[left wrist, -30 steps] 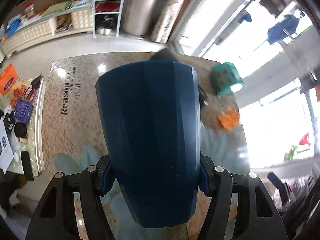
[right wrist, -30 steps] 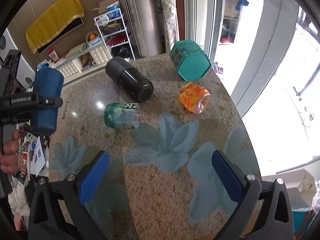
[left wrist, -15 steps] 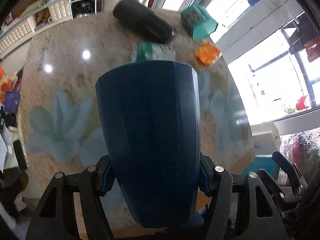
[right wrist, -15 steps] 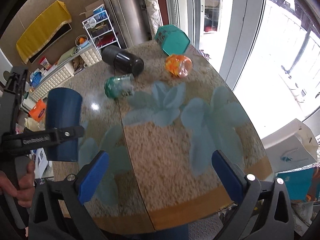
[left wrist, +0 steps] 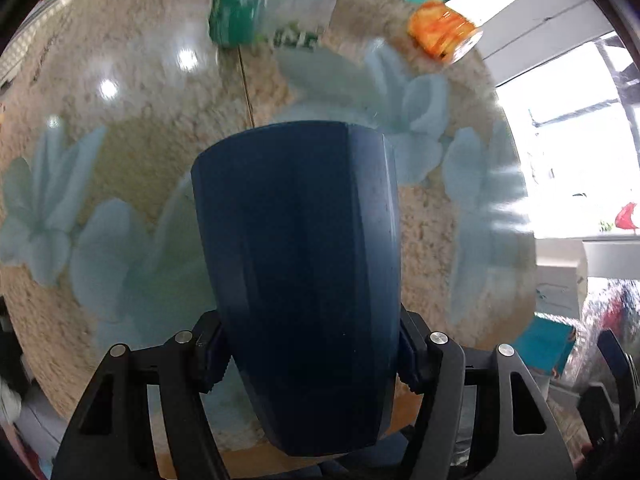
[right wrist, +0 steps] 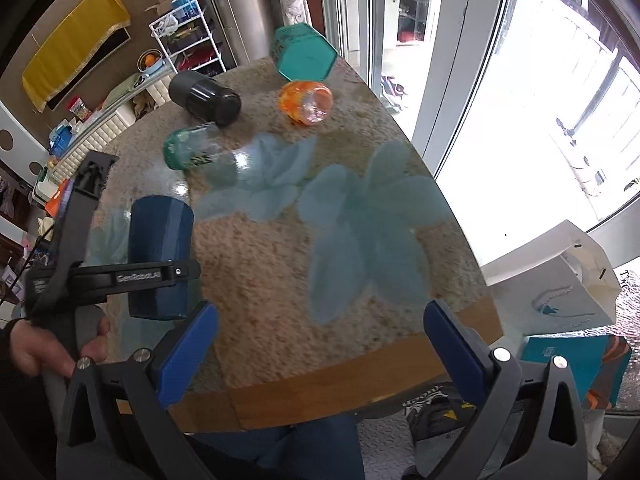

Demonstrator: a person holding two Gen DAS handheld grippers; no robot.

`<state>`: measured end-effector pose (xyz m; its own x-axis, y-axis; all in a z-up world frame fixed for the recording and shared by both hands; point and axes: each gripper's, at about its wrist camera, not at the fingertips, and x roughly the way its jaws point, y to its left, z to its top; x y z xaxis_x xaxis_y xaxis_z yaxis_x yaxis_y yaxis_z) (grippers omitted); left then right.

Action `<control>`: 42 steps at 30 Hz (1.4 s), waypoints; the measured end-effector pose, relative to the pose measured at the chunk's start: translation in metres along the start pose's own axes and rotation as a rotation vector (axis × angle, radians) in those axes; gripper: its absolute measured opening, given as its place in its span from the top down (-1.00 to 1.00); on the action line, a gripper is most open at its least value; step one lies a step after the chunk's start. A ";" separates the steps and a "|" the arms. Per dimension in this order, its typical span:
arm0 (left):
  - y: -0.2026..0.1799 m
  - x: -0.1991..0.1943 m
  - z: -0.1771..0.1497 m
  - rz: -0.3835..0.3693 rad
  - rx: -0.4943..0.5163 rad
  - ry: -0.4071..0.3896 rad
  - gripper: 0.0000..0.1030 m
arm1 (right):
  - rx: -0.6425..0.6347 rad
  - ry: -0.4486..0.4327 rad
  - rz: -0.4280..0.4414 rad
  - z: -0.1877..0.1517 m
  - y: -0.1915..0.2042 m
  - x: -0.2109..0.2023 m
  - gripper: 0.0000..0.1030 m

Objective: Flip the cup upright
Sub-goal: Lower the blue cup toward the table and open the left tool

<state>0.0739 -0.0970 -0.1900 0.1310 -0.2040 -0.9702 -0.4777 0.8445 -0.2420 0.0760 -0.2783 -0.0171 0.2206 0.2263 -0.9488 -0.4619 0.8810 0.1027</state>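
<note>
Left tool (left wrist: 308,356) clamped on the blue cup (left wrist: 300,272), pads pressed against both sides near its narrow base. Right tool (right wrist: 320,344) wide open, holding nothing, held back at the near edge of the bench (right wrist: 320,376).

Change over the last second: the left wrist view swung from looking across the room to looking down on the bench top, and the cup sank from well above the bench to low over its near left part. In the right wrist view the cup (right wrist: 160,256) now stands close to vertical, wide mouth up, narrow base down. Cannot tell whether the base touches the surface; the left tool's arm hides it.

Judgement: the turn itself looks done. What remains is to set the base down flat and let go.

Also on the bench, all lying on their sides and well apart from the blue cup: green cup (right wrist: 192,148), black cup (right wrist: 204,98), orange cup (right wrist: 306,102), teal hexagonal cup (right wrist: 304,58).

Risk: releasing before the base is seated could tip the cup, since the base is narrower than the mouth.
</note>
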 end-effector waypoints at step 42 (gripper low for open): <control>0.044 -0.076 -0.006 0.092 0.015 0.021 -0.99 | -0.044 0.035 0.123 0.026 0.012 0.019 -1.00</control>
<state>0.0374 -0.0477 -0.1268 0.0688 -0.1355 -0.9884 -0.4742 0.8672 -0.1519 0.0973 -0.2520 -0.0261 0.1300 0.3157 -0.9399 -0.5213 0.8281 0.2060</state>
